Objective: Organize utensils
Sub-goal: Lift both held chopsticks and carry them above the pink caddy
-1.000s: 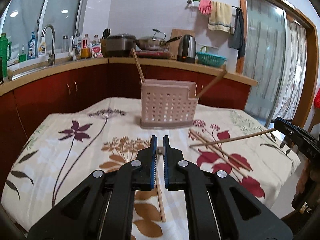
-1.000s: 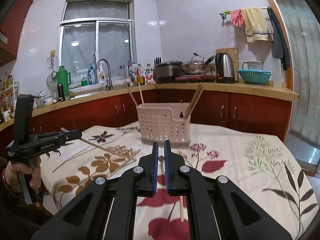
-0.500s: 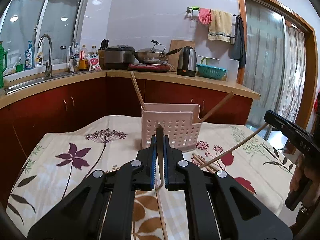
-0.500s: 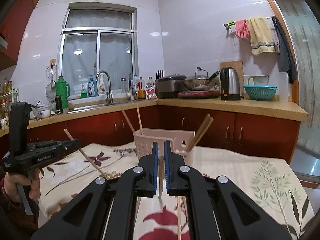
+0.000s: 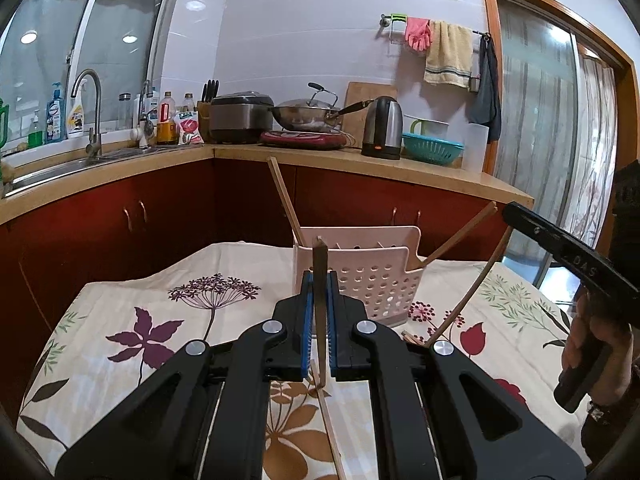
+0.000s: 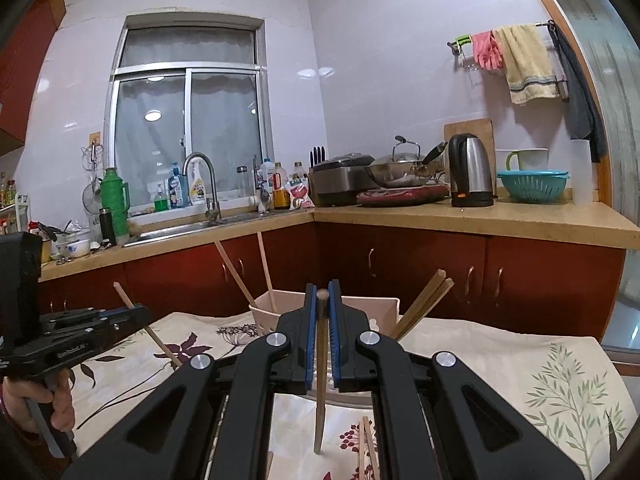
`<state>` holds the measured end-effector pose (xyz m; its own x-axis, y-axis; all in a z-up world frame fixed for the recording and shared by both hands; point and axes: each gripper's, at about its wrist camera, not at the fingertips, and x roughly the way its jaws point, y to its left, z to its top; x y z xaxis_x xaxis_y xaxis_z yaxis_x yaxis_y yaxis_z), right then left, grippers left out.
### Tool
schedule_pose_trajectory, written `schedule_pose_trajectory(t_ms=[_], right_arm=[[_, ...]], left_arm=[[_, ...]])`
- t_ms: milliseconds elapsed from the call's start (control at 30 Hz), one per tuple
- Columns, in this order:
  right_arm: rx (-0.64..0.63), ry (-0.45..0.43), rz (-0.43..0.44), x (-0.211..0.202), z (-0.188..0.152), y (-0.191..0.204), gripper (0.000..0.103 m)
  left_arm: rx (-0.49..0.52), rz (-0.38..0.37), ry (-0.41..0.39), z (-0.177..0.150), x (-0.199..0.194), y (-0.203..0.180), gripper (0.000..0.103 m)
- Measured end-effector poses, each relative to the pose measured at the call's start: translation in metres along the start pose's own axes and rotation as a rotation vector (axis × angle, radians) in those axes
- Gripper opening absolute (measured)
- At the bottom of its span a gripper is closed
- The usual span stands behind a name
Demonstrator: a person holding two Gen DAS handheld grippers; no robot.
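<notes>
Short of the pink caddy (image 5: 372,276), both my grippers carry one chopstick each. Left gripper (image 5: 319,320) is clamped on a dark, squared wooden stick (image 5: 320,264), held near upright so its end can drop straight into a slot. Right gripper (image 6: 321,336) pinches a round-tipped stick (image 6: 321,364) the same way, hanging down toward the tabletop (image 6: 500,364). Caddy is perforated plastic with dividers; several sticks already lean out of it. Loose sticks (image 6: 366,448) lie on the floral cloth in front of the caddy, my guess for later pickups.
</notes>
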<state>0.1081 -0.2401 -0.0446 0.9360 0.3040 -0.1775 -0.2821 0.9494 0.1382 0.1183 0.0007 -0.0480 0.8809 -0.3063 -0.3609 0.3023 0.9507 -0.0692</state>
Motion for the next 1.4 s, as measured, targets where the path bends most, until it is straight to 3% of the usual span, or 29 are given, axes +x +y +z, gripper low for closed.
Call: schedule_pose_trajectory(t_ms=[400, 733, 1033, 1400], right_arm=[[0.015, -0.021, 0.032, 0.005, 0.020, -0.001, 0.007], [-0.013, -0.152, 0.045, -0.006, 0.075, -0.004, 0.007], [-0.041, -0.253, 0.020, 0.012, 0.112, -0.012, 0.007], [-0.071, -0.277, -0.039, 0.069, 0.107, -0.023, 0.007]], left_arm=[[-0.011, -0.060, -0.040, 0.036, 0.011, 0.003, 0.007], [0.013, -0.111, -0.153, 0.102, -0.002, 0.002, 0.007], [0.056, -0.053, -0.283, 0.142, 0.002, -0.005, 0.007], [0.063, -0.010, -0.251, 0.134, 0.065, -0.008, 0.007]])
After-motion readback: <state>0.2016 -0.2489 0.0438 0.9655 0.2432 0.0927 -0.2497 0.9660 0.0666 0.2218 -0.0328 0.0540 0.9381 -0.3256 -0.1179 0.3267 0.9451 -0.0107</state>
